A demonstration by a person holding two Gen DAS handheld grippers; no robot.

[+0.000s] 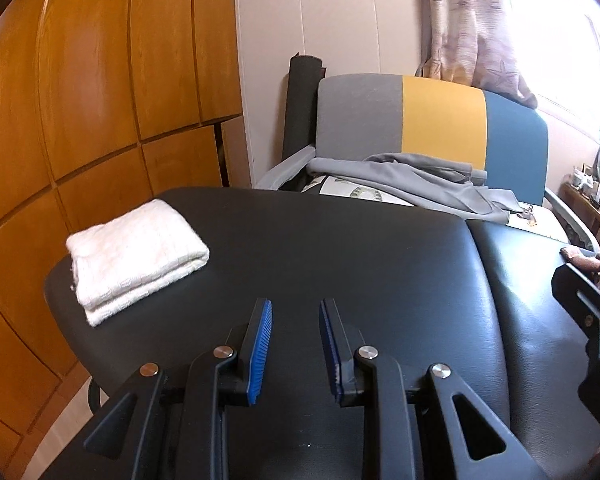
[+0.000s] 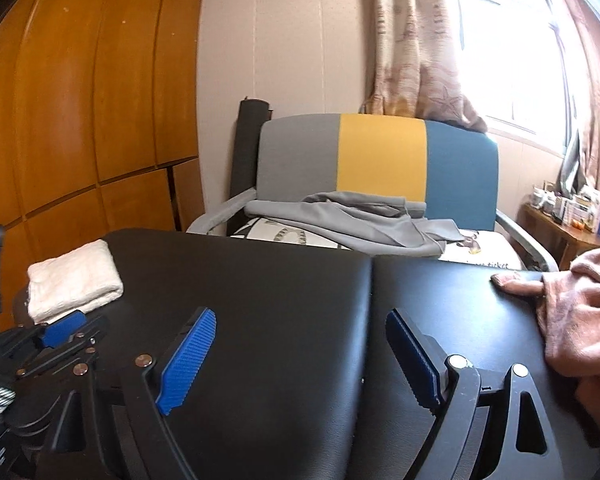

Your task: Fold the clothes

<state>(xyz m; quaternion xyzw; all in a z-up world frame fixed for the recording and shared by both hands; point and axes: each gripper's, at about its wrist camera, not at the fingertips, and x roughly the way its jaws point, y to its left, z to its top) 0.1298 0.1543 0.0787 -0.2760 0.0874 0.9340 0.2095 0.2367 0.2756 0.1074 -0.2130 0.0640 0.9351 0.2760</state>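
Right claw gapes empty; only its view shows the whole pink cloth.

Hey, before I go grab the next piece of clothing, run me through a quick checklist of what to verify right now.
1. Left gripper empty: ok, jaws apart with nothing between them.
2. Right gripper empty: ok, jaws wide apart, only the black table beneath.
3. Finished white towel out of the way: ok, folded at the table's far left corner.
4. Middle of the table free for folding: ok.
5. Next piece within sight: ok, the pink cloth lies crumpled on the right side, and a grey garment is draped on the chair behind.
6. Which of the two comes next: cannot tell.
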